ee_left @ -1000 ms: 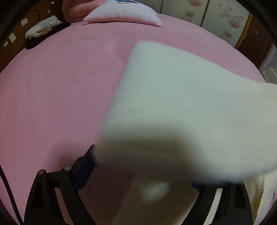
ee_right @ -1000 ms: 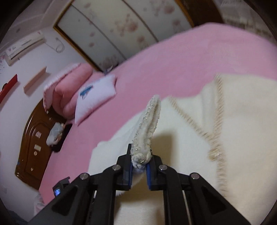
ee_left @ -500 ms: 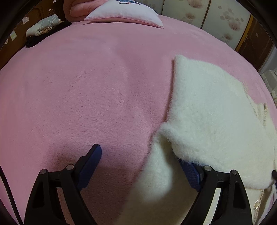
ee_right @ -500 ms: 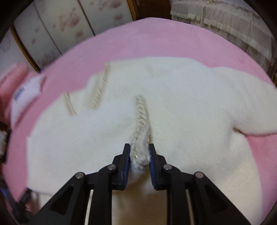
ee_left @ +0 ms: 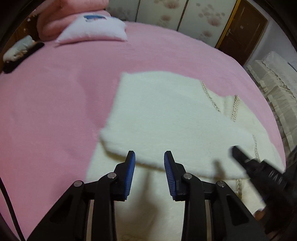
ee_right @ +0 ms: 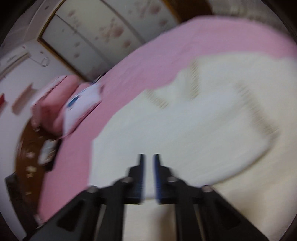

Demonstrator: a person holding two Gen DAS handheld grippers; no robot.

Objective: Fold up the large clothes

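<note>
A cream fluffy garment (ee_left: 167,111) with braided trim lies on the pink bed cover (ee_left: 55,111), one part folded over the rest. My left gripper (ee_left: 149,153) hovers above the fold's near edge. Its jaws are closing with a gap still between them, and nothing sits between the blue pads (ee_left: 130,170). In the blurred right wrist view, my right gripper (ee_right: 148,157) is shut and empty above the garment (ee_right: 185,129). The right gripper (ee_left: 246,161) also shows at the right of the left wrist view, just over the garment's edge.
A white pillow (ee_left: 92,27) and pink bedding (ee_left: 55,20) lie at the head of the bed. A small pile of clothes (ee_left: 16,52) sits at the far left. Flowered wardrobe doors (ee_left: 176,13) stand behind, and a covered piece of furniture (ee_left: 274,77) stands beside the bed.
The left gripper let go of the cream flap, which now lies flat on the garment, then lifted back with narrower jaws. The right gripper released the trimmed edge and shut empty.
</note>
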